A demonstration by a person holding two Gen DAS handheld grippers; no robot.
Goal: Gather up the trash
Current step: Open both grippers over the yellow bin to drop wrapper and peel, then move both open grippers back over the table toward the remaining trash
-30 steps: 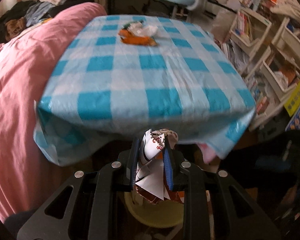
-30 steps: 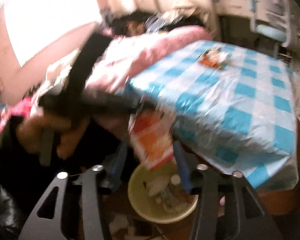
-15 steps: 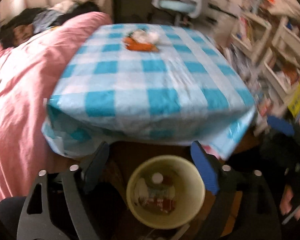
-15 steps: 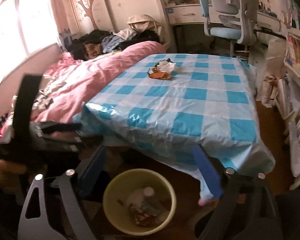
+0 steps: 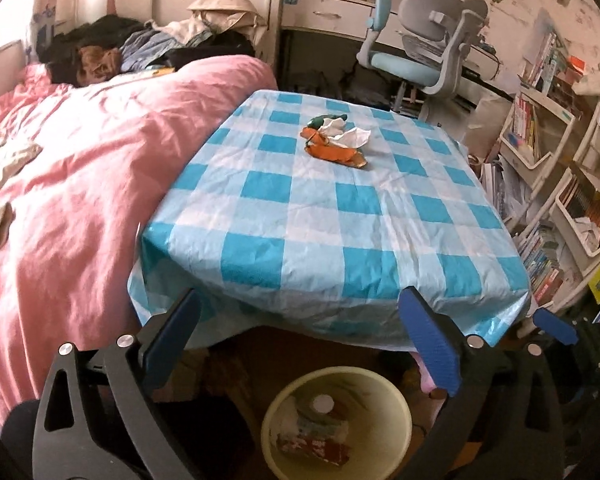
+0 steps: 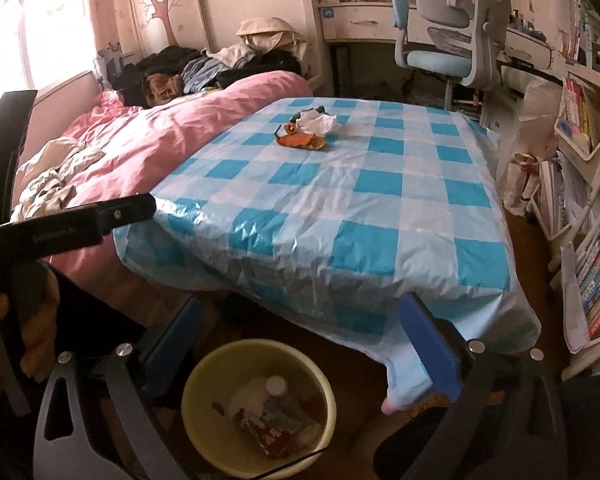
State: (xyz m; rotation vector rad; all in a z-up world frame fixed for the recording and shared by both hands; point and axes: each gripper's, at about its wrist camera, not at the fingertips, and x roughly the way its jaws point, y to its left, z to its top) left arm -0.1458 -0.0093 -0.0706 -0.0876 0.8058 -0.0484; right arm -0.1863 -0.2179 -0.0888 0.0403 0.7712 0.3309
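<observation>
Bedroom, table under a blue-checked cloth (image 5: 340, 216) beside a pink quilt (image 5: 80, 184). Remaining trash pile (image 5: 336, 140), orange wrapper plus white tissue, sits near the table's far edge, well apart from both grippers. Left gripper (image 5: 300, 332) and right gripper (image 6: 300, 336) have just been opening; jaws spread wide, nothing between them. Yellow bin (image 6: 204, 380) holding wrappers lies on the floor below both.

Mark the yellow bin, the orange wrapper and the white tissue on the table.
yellow bin (image 5: 400, 400), left wrist view, right inner wall.
orange wrapper (image 5: 332, 153), left wrist view, middle of the flat foil.
white tissue (image 6: 318, 122), right wrist view, centre of the crumpled wad.
</observation>
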